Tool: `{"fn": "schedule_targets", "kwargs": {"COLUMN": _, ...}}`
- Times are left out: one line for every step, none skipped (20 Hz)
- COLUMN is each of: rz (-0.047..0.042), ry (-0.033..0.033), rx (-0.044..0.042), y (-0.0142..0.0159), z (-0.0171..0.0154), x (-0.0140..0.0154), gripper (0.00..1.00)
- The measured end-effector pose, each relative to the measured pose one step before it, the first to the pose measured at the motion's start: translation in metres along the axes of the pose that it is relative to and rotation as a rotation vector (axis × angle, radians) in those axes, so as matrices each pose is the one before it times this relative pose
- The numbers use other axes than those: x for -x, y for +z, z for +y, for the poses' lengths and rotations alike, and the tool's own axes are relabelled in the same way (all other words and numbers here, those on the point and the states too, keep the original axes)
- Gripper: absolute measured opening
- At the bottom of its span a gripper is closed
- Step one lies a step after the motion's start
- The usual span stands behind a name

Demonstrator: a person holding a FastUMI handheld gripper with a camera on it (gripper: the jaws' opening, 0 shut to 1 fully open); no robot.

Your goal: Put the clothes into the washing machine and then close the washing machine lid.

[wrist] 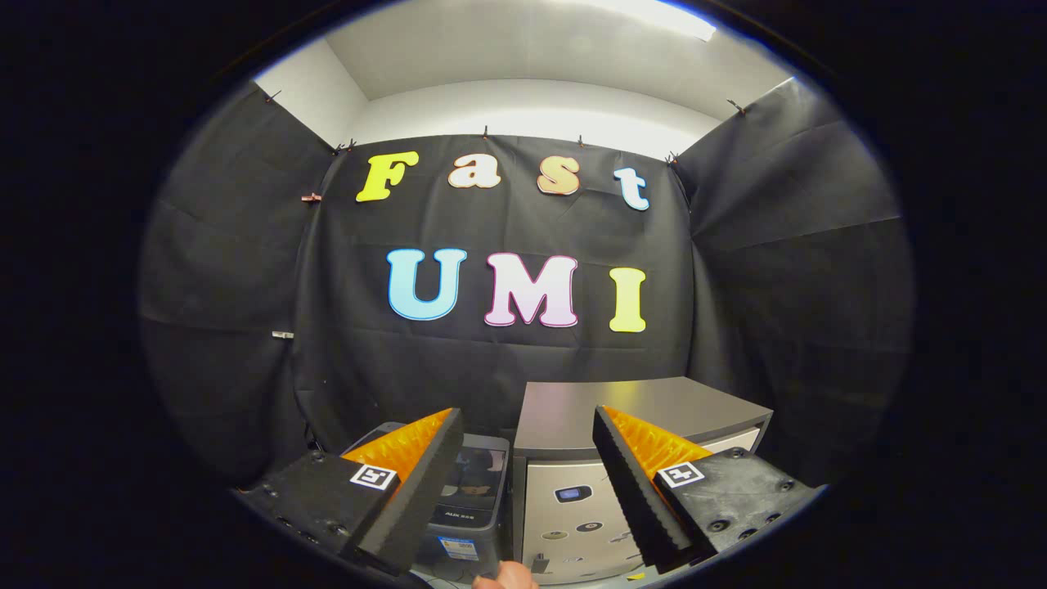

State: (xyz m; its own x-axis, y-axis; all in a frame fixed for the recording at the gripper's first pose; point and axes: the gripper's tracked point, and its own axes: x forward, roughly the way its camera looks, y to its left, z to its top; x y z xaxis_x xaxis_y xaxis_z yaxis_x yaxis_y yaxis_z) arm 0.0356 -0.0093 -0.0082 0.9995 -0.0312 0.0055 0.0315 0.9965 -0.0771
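A hand-held gripper (523, 483) hangs with its two fingers spread wide apart and nothing between them, facing the back of a black-draped booth. Beyond the fingers stand two appliances side by side: a small dark washing machine (470, 499), seen past the left finger, and a taller pale cabinet (564, 491) with a flat grey top, its front between the fingers and past the right one. The washer's glazed lid (476, 470) appears to lie flat and closed on top, though the left finger hides much of it. No clothes can be made out; whether any lie inside the drum cannot be told through the lid. Part of a hand (505, 577) shows low down, just in front of the machines. The scene would fit a load yet to go in, or one already in with the lid shut again; the picture does not settle which.
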Motion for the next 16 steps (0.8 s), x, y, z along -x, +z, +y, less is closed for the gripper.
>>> {"fn": "schedule_targets", "kwargs": {"rz": 0.00163, "ry": -0.00419, "rx": -0.00064, "y": -0.00059, "z": -0.00225, "x": -0.00022, "gripper": 1.0}}
{"fn": "schedule_targets", "kwargs": {"rz": 0.00009, "ry": -0.00228, "rx": -0.00054, "y": 0.00092, "z": -0.00051, "x": -0.00007, "gripper": 1.0}}
{"fn": "schedule_targets", "kwargs": {"rz": -0.00078, "ry": -0.00129, "rx": -0.0007, "y": 0.00076, "z": -0.00051, "x": -0.00053, "gripper": 1.0}}
{"fn": "schedule_targets", "kwargs": {"rz": -0.00087, "ry": 0.00062, "rx": 0.00137, "y": 0.00025, "z": 0.00016, "x": 0.00061, "gripper": 1.0}}
{"fn": "schedule_targets", "kwargs": {"rz": -0.00115, "ry": -0.0006, "rx": 0.00177, "y": 0.00097, "z": -0.00042, "x": 0.0002, "gripper": 1.0}}
{"fn": "schedule_targets", "kwargs": {"rz": 0.00049, "ry": -0.00154, "rx": 0.00022, "y": 0.00039, "z": -0.001, "x": -0.00105, "gripper": 1.0}}
{"fn": "schedule_targets", "kwargs": {"rz": 0.00061, "ry": -0.00163, "rx": -0.00413, "y": -0.00009, "z": -0.00076, "x": -0.00047, "gripper": 1.0}}
{"fn": "schedule_targets", "kwargs": {"rz": -0.00016, "ry": -0.00064, "rx": -0.00479, "y": 0.00009, "z": -0.00031, "x": 0.00005, "gripper": 1.0}}
{"fn": "schedule_targets", "kwargs": {"rz": -0.00109, "ry": 0.00367, "rx": -0.00275, "y": -0.00109, "z": 0.00023, "x": 0.00063, "gripper": 1.0}}
{"fn": "schedule_targets", "kwargs": {"rz": 0.00033, "ry": -0.00015, "rx": -0.00071, "y": -0.00023, "z": 0.00023, "x": 0.00027, "gripper": 1.0}}
{"fn": "schedule_targets", "kwargs": {"rz": 0.00376, "ry": -0.00551, "rx": 0.00152, "y": -0.00063, "z": -0.00223, "x": -0.00053, "gripper": 1.0}}
{"fn": "schedule_targets", "kwargs": {"rz": 0.00005, "ry": -0.00342, "rx": 0.00088, "y": -0.00063, "z": -0.00122, "x": 0.00063, "gripper": 1.0}}
{"fn": "schedule_targets", "kwargs": {"rz": -0.00216, "ry": -0.00007, "rx": -0.00203, "y": 0.00088, "z": -0.00039, "x": 0.00031, "gripper": 1.0}}
{"fn": "schedule_targets", "kwargs": {"rz": -0.0013, "ry": 0.00433, "rx": -0.00228, "y": -0.00038, "z": 0.00208, "x": 0.00017, "gripper": 1.0}}
{"fn": "schedule_targets", "kwargs": {"rz": 0.00191, "ry": -0.00041, "rx": 0.00003, "y": -0.00116, "z": -0.00038, "x": 0.00014, "gripper": 1.0}}
{"fn": "schedule_targets", "kwargs": {"rz": 0.00507, "ry": -0.00368, "rx": 0.0016, "y": -0.00133, "z": -0.00192, "x": 0.00032, "gripper": 1.0}}
